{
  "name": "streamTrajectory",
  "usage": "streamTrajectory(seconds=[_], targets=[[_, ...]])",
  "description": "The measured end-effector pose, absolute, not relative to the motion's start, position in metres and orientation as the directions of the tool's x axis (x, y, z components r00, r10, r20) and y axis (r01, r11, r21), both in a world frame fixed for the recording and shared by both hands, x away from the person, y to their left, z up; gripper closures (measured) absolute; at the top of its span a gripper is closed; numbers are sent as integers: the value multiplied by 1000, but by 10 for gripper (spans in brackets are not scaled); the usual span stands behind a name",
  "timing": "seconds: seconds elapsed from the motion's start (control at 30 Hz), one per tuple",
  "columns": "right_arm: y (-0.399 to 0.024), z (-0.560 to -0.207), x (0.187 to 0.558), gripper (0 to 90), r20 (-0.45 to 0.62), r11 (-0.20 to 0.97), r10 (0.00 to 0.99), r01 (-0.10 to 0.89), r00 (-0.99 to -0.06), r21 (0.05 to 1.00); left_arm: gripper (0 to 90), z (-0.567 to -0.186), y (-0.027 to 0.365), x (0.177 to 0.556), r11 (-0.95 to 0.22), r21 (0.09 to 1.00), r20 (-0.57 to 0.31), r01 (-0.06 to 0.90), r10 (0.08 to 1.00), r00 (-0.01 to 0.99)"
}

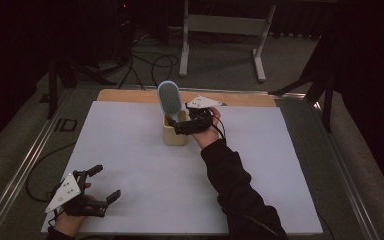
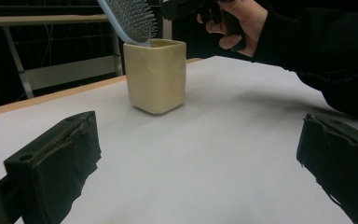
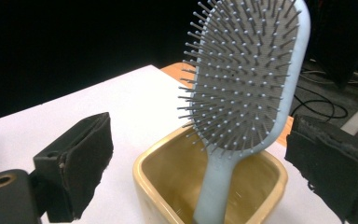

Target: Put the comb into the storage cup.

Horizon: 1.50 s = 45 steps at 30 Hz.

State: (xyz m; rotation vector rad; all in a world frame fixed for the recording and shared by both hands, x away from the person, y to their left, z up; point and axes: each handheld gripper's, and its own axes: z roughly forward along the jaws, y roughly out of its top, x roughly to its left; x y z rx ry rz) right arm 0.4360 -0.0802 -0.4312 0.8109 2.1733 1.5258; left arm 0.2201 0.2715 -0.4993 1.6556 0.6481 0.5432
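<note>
High view shows the whole layout: a white table point(image 1: 130, 165), a cream square cup point(image 1: 174, 133) near its far middle, and a pale blue hairbrush point(image 1: 169, 100) standing in it, handle down, head leaning up and away. The right tool point(image 1: 180, 126) sits just beside the cup's right side; the left tool point(image 1: 102, 184) rests near the table's front left corner, well apart from everything.

The right gripper view gives what that one cannot — the brush's grey bristle face and its handle reaching down inside the cup, which holds just this 1 thing. The 2 jaws stand wide on either side of the brush, touching neither it nor the cup: released.

The left gripper view shows the cup's outer wall and the person's hand behind it, with its own jaws spread over bare table, gripping nothing.
</note>
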Motion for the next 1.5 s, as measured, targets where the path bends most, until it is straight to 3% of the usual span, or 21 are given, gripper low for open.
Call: streamTrajectory(seconds=[0.63,1.5], targets=[[-83,-421,430,74,44,288,626,283,-778,915,0,-499,271,221,-122,985,-6,121,681,733],[-130,-420,401,76,28,314,641,295,-767,902,0,-499,271,220,-130,984,2,119,685,728]])
